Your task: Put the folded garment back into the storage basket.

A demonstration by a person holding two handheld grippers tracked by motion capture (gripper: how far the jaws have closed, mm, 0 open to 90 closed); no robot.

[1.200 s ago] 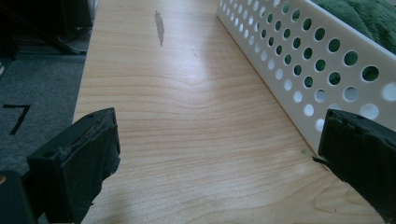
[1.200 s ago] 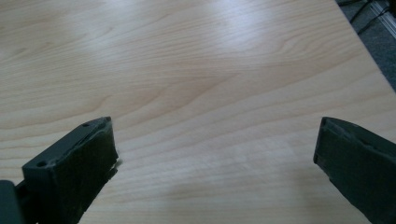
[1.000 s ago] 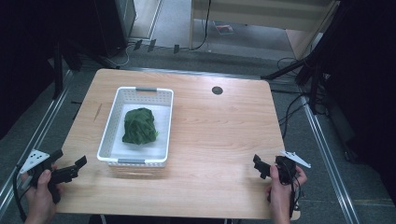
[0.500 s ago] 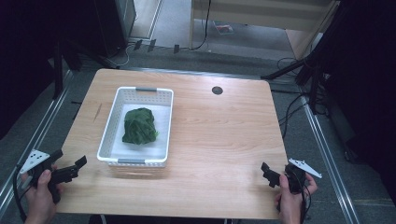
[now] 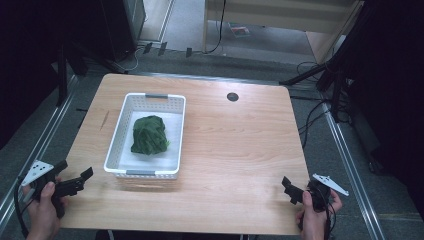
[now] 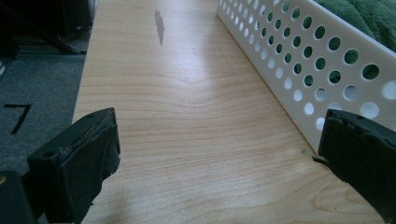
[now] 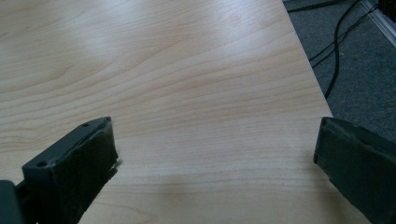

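A wooden table (image 5: 240,145) with rounded corners stands on a grey floor (image 5: 185,30). A small dark round grommet (image 5: 232,96) sits near the table's far edge, right of the middle. A dark streak (image 5: 104,120) marks the wood toward the left edge. Black cables (image 5: 310,117) trail over the floor to the right, and a pale wooden cabinet (image 5: 280,20) stands far behind.

A crumpled dark green cloth (image 5: 149,135) lies in a white perforated plastic basket (image 5: 118,132) on the light wooden bench (image 5: 235,145). The left claw (image 5: 82,179) and right claw (image 5: 290,189) hover over its near corners, jaws parted.
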